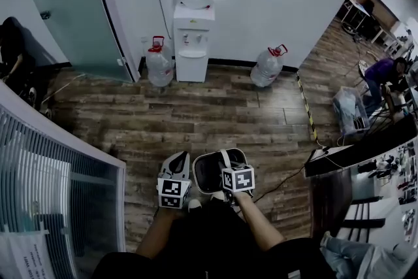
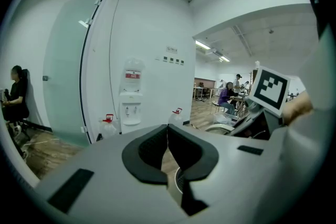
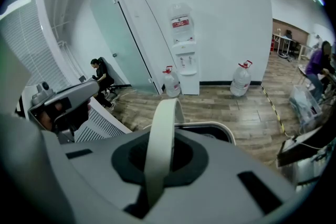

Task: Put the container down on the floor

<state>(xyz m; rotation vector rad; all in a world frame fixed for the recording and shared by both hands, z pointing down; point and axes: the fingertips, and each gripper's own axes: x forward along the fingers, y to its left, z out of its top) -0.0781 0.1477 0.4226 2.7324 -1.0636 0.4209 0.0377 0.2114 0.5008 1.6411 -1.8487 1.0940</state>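
Dark, white-rimmed container (image 1: 210, 170) hangs above the wooden floor (image 1: 215, 114) by its pale handle (image 3: 164, 113), which the right gripper (image 3: 160, 157) clamps. The left gripper (image 2: 167, 152) is closed just beside it, apparently on nothing. This looks like the carrying step; next it must be lowered level until it rests, then released. One container, two grippers, one water dispenser (image 1: 193, 42), three water bottles (image 1: 159, 63)

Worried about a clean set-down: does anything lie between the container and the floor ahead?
Nothing visible. The container, hung by its handle from the right gripper, has bare wooden floor ahead; a cable lies off right.
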